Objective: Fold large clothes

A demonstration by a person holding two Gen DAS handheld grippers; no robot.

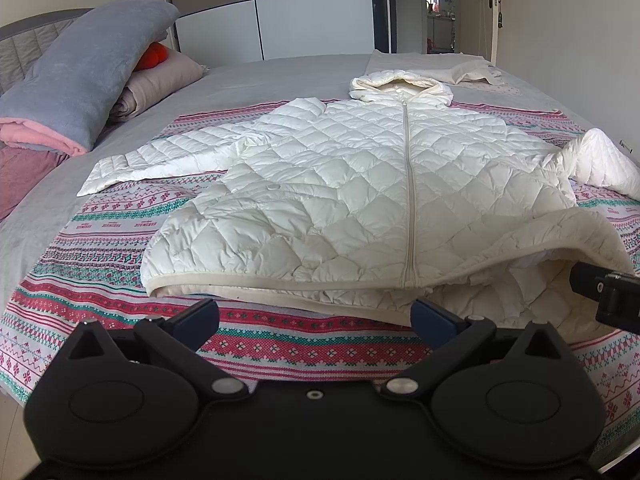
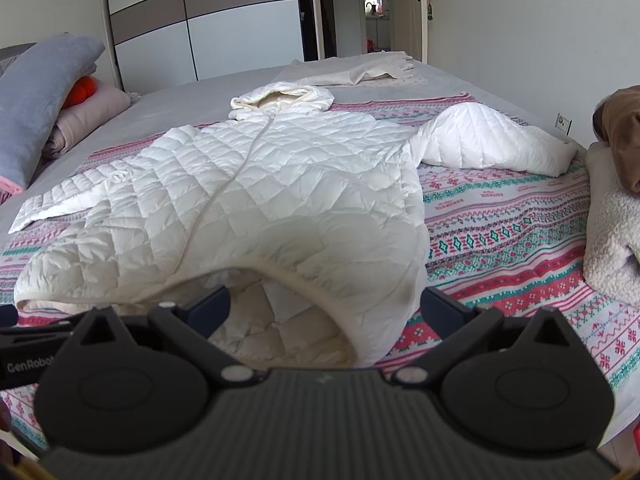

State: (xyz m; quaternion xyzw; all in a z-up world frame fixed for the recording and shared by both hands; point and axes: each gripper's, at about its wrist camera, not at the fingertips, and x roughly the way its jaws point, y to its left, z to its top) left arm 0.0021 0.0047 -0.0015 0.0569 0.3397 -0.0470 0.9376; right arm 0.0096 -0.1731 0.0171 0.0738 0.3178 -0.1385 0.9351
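- My left gripper: fingers spread wide, nothing between them, hovering over the patterned blanket just short of the near hem of the jacket.
- My right gripper: also spread wide, holding nothing, pointing at the gaping near-right corner of the hem, where the quilted lining shows.
- White quilted jacket: lies flat, front up, zipped, on the blanket in the middle of the bed; hood at the far end, hem nearest me.
- Left sleeve stretched out flat to the left; right sleeve puffed up, angled to the far right.
- Hem is flat on the left, lifted and open on the right.
- Grey pillow leans on a beige one at far left, something orange tucked between.
- Pale folded cloth at the far edge of the bed, behind the hood.
- Fluffy cream cloth with a brown item on top at the right edge.
- Wardrobe and an open doorway behind the bed.
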